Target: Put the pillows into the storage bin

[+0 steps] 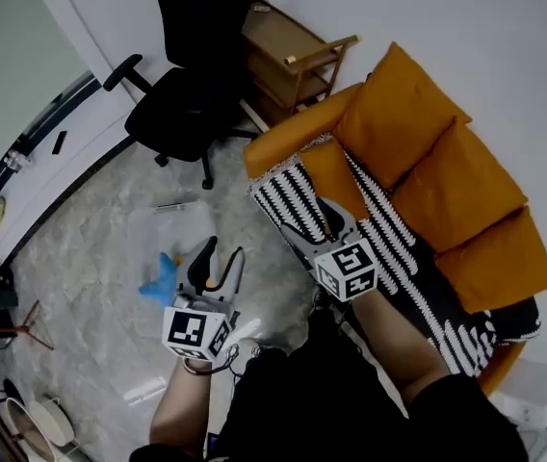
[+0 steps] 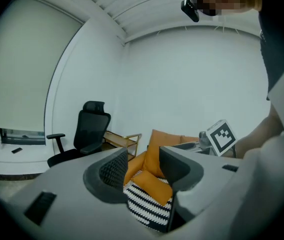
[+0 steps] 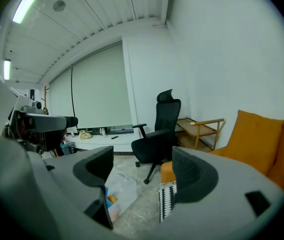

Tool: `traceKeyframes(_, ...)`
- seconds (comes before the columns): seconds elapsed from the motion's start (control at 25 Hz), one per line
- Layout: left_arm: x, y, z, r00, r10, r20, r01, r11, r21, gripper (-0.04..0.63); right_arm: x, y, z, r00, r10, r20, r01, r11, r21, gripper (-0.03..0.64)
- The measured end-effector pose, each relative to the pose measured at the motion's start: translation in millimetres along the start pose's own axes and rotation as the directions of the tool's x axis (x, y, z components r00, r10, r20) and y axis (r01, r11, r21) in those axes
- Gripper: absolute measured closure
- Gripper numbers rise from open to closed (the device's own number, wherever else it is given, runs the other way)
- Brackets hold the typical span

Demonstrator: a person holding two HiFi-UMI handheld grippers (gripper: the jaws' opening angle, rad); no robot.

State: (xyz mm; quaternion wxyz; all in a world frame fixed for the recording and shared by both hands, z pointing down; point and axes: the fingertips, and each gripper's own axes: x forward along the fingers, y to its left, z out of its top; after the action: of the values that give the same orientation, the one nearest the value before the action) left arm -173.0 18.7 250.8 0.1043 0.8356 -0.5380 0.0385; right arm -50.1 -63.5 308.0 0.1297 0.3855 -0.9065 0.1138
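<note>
Both grippers are out in front of you, and both are empty. Your left gripper [image 2: 143, 166] holds its jaws well apart with nothing pressed between them. It is aimed at the sofa [image 1: 293, 133], and a small orange pillow [image 2: 154, 185] sits framed in the gap, probably your first pick. Your right gripper [image 3: 142, 168] is just as wide and bare, which looks like readiness for something soft and bulky. It points at the floor, where the clear storage bin [image 3: 116, 191] stands near the sofa's end, so the carry should be short. Only the left gripper view shows that pillow lying flat on the striped throw [image 2: 144, 209]. Only the head view lines up the big back cushions [image 1: 447, 191]. And only the right gripper view looks into the bin from the side.
</note>
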Motion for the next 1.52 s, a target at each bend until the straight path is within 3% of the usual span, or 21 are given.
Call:
traceKeyframes(0.28, 126.6, -72.0, -13.8, 0.995, -0.08, -0.06, 0.078, 0.997, -0.024, 0.413, -25.8, -147.5, -38.6, 0.994, -0.065, -0.084, 0.073, 0.993, 0.098, 0.236)
traceKeyframes(0.44, 171.6, -102.5, -16.9, 0.991, -0.102, -0.084, 0.099, 0.994, -0.042, 0.413, -36.8, -199.3, -56.0, 0.989, -0.072, -0.126, 0.09, 0.985, 0.145, 0.232)
traceKeyframes(0.76, 224.9, -129.6, -32.0, 0.977, -0.14, -0.159, 0.132, 0.989, -0.06, 0.413, -32.1, -256.6, -93.1, 0.98, -0.075, -0.185, 0.122, 0.958, 0.259, 0.221)
traceKeyframes(0.96, 262.0, -110.1, -72.8, 0.971, -0.161, -0.175, 0.15, 0.986, -0.076, 0.413, 6.0, -277.1, -138.8, 0.971, -0.076, -0.225, 0.144, 0.942, 0.304, 0.195)
traceKeyframes(1.28, 288.7, -89.4, -118.4, 0.949, -0.217, -0.228, 0.186, 0.971, -0.151, 0.413, 40.8, -288.6, -191.0, 0.931, -0.083, -0.355, 0.192, 0.939, 0.285, 0.167)
traceKeyframes(1.52, 302.4, -63.7, -162.4, 0.926, -0.258, -0.277, 0.206, 0.957, -0.202, 0.413, 84.7, -304.2, -241.8, 0.876, -0.113, -0.468, 0.239, 0.946, 0.218, 0.147)
